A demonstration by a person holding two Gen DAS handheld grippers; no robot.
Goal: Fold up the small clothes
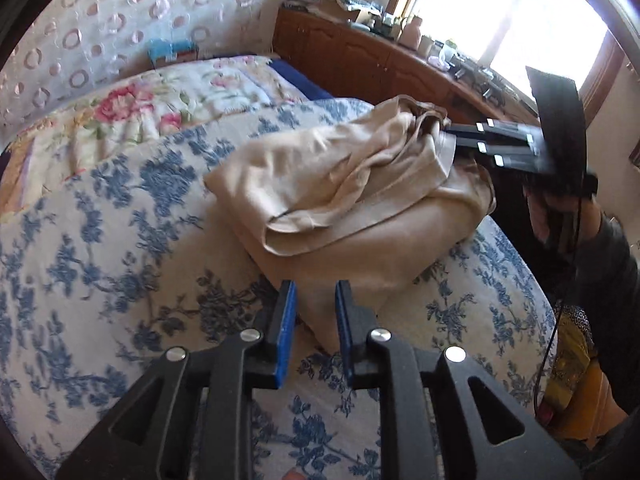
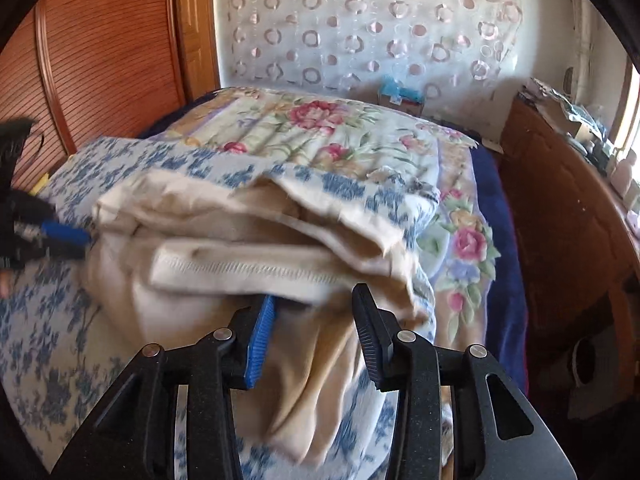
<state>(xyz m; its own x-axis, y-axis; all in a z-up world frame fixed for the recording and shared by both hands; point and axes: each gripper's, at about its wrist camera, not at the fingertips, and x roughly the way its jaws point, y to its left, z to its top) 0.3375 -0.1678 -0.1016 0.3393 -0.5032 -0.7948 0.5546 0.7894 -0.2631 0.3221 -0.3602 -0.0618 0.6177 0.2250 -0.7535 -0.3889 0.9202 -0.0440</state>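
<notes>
A beige garment (image 1: pixel 340 200) lies bunched and partly folded on the blue-flowered bedspread (image 1: pixel 100 240). My left gripper (image 1: pixel 316 300) is open, its fingers just at the garment's near corner, touching nothing. My right gripper (image 1: pixel 452 136) shows in the left wrist view at the garment's far edge by the waistband. In the right wrist view the garment (image 2: pixel 240 248) fills the middle, its ribbed waistband (image 2: pixel 240 272) just past my right gripper (image 2: pixel 312 304), which is open. My left gripper (image 2: pixel 76 240) shows at the garment's left side.
A pink-flowered quilt (image 1: pixel 140 108) lies further up the bed. A wooden cabinet (image 1: pixel 360 60) with clutter stands under the window. A wooden wardrobe (image 2: pixel 100 60) is at the left of the bed. A white curtain (image 2: pixel 360 32) hangs behind.
</notes>
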